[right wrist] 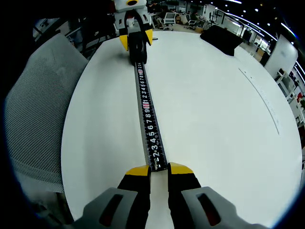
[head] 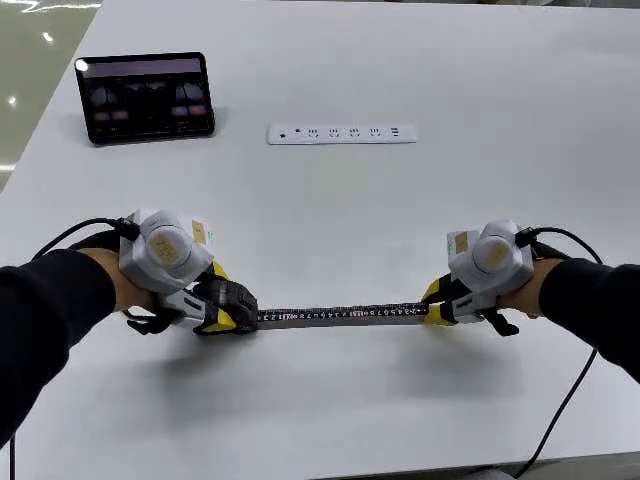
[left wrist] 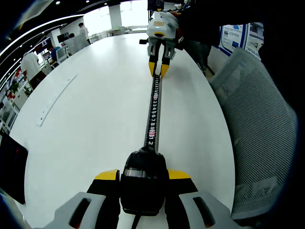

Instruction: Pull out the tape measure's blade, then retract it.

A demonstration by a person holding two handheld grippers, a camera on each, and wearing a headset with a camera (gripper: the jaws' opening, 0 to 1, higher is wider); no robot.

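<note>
A black tape measure case (head: 228,303) rests low over the white table, held between the yellow-tipped jaws of my left gripper (head: 222,305). In the left gripper view the case (left wrist: 143,183) fills the gap between the jaws of that gripper (left wrist: 143,175). Its dark numbered blade (head: 340,315) runs straight to the right, drawn out about a hand's length. My right gripper (head: 434,305) pinches the blade's end. In the right gripper view the blade (right wrist: 147,119) stretches away from my right gripper (right wrist: 158,169) to the case (right wrist: 137,50).
A black tablet (head: 145,97) stands at the far left of the table (head: 450,200). A white power strip (head: 342,134) lies beyond the grippers, mid-table. A grey mesh chair (left wrist: 259,129) sits at the near table edge. Cables trail from both grippers.
</note>
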